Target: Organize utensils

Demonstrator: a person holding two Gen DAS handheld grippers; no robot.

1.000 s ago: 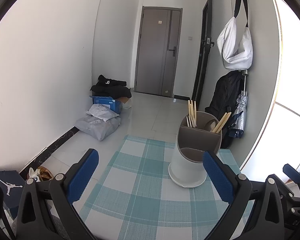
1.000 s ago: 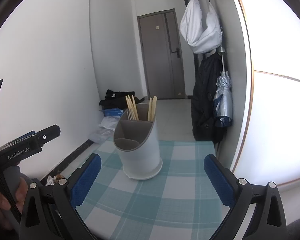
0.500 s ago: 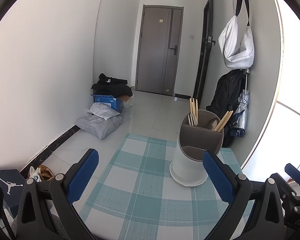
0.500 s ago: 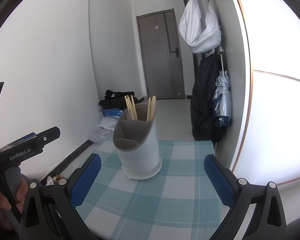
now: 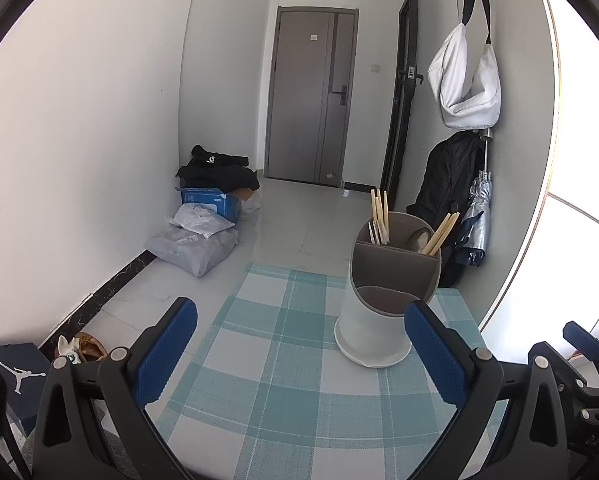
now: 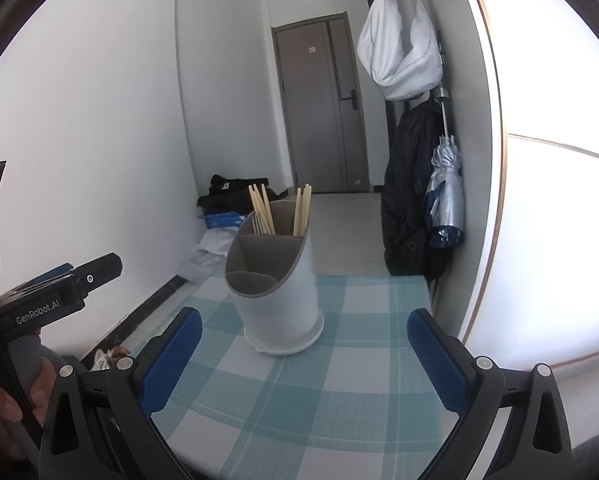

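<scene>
both claws released, drifting slightly; utensils already in holder.
left wrist: left claw (image 5: 299, 350) spread, empty; utensil holder (image 5: 387, 292) sits marginally nearer on the checked counter (image 5: 275, 392), chopsticks (image 5: 379, 216) inside. right wrist: right claw (image 6: 301, 354) spread, empty; holder lower in frame than a second ago. sorting looks done.

Home entryway: grey front door (image 5: 313, 96), bags hung on wall hooks (image 5: 465, 80), folded umbrella (image 5: 475, 220), parcels (image 5: 197, 236) on tiled floor, checked tablecloth (image 5: 283, 380).
</scene>
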